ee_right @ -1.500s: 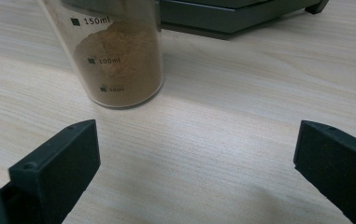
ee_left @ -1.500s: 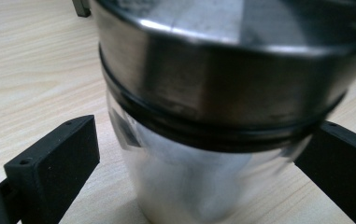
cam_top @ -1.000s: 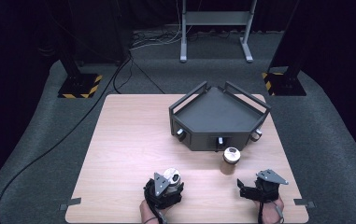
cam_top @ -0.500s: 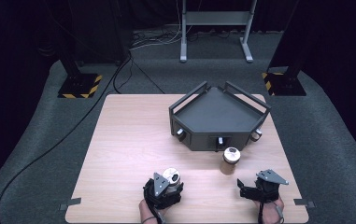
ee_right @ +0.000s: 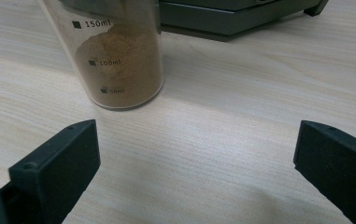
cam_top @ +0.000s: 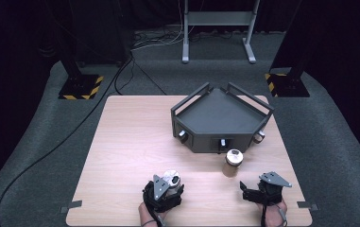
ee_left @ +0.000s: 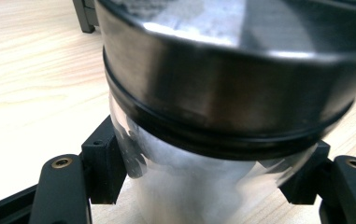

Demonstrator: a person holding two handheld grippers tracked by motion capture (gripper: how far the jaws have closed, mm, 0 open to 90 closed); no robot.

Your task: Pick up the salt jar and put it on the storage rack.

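Dark room, grey carpet [cam_top: 338,142], metal stand [cam_top: 218,28], black cables [cam_top: 50,151]

Glossy metal lid [ee_left: 231,88], clear plastic beaker [ee_right: 115,56], matt wood-grain table [cam_top: 130,142].

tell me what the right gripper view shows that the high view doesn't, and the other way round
The right gripper view shows the volume marks on the measuring cup, with brown powder just above the 100 ml mark, and the right claw wide open.

The high view shows the left claw shut on a clear jar with a metal lid, plus the whole grey tray and the floor.

Both show the cup on the wooden table, just in front of the tray.
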